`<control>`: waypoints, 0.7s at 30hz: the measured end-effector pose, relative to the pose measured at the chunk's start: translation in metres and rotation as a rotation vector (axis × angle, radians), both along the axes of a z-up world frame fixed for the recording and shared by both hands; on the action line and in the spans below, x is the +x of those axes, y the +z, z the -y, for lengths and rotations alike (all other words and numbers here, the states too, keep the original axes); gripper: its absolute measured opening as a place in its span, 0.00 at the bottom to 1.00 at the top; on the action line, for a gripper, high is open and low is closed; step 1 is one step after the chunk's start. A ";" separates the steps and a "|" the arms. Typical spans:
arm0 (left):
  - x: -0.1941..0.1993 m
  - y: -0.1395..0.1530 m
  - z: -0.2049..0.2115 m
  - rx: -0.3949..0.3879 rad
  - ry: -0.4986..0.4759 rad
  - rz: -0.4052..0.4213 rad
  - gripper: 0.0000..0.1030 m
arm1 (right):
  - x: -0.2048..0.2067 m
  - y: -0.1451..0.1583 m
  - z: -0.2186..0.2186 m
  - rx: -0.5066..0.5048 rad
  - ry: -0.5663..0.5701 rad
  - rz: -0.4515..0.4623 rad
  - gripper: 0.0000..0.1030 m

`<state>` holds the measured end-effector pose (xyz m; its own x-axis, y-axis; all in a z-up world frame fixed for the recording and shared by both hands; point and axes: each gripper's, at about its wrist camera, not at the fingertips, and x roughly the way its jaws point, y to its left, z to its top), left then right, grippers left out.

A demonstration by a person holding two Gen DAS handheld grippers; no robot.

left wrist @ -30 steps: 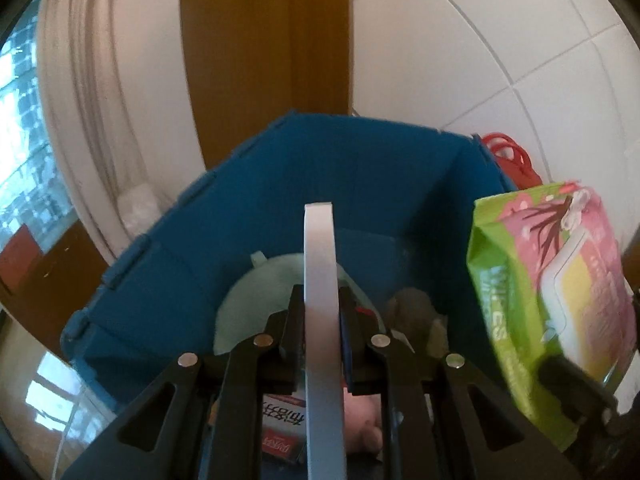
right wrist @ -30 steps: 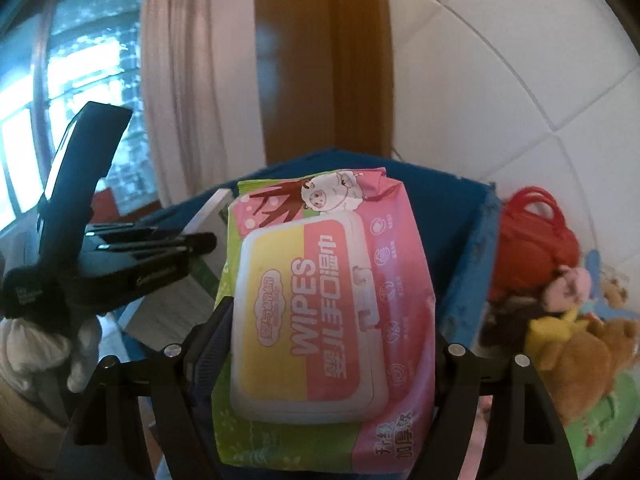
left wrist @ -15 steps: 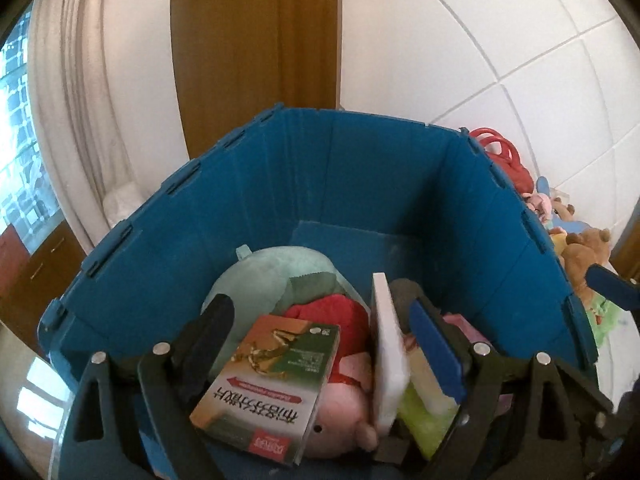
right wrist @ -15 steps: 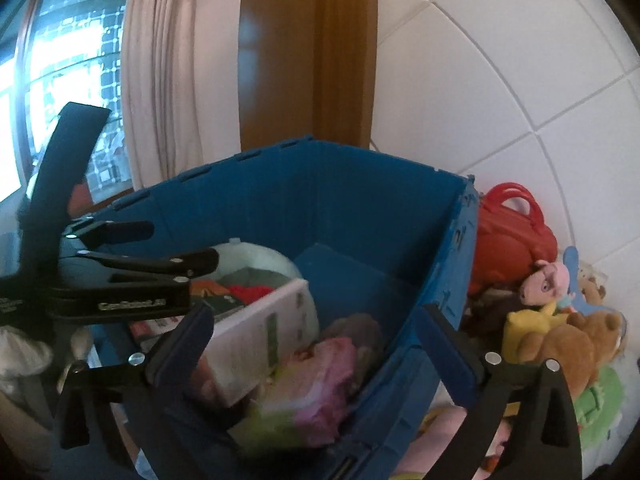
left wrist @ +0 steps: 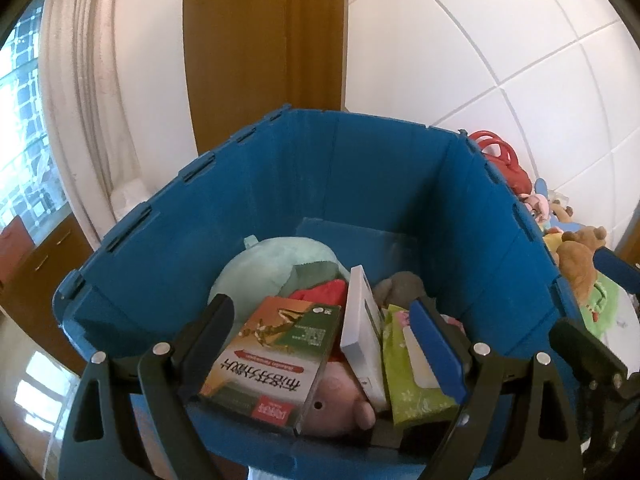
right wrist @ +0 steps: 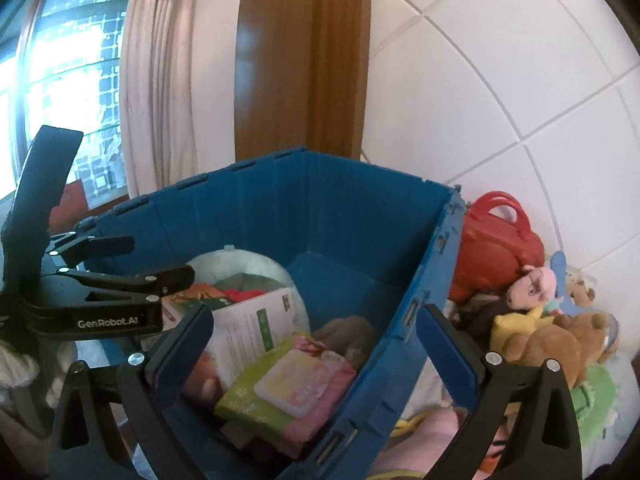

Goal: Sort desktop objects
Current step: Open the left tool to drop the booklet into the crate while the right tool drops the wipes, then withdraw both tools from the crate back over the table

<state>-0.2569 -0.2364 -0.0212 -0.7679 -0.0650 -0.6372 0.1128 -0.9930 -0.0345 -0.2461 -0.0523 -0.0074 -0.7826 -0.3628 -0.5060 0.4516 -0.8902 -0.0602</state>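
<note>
Left wrist view: left gripper [left wrist: 324, 340] above the near rim of a blue bin [left wrist: 248, 216], jaws wide apart, nothing between them. Inside the bin, packed close together: an orange and green box [left wrist: 276, 360] lying tilted at the front, a white flat box [left wrist: 362, 332] standing on edge just to its right, a green and pink wipes pack [left wrist: 408, 376] leaning against the white box, a pink plush [left wrist: 344, 404] beneath them, a pale green plush [left wrist: 272, 264] behind, a red cloth item [left wrist: 320, 292] and a grey plush [left wrist: 400, 284] farther back. Right wrist view: right gripper [right wrist: 316, 344] also spread wide and empty, straddling the right wall of the same bin, with the wipes pack [right wrist: 292, 384] lying face up below its left finger. Left gripper [right wrist: 120, 292] visible from the side at the bin's left edge. Outside the bin to the right, against a white tiled wall [right wrist: 500, 100]: a red bag [right wrist: 500, 240] and a pile of plush toys [right wrist: 552, 332]. Behind the bin, a brown wooden panel [right wrist: 304, 60] and a pale curtain [right wrist: 172, 80].
</note>
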 end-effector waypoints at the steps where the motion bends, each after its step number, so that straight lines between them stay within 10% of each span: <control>1: 0.002 0.001 -0.001 0.001 -0.002 -0.003 0.87 | 0.002 0.001 -0.002 -0.002 -0.003 -0.003 1.00; 21: 0.069 0.022 -0.090 0.022 -0.102 -0.077 0.88 | 0.059 -0.002 -0.109 -0.045 -0.166 0.006 1.00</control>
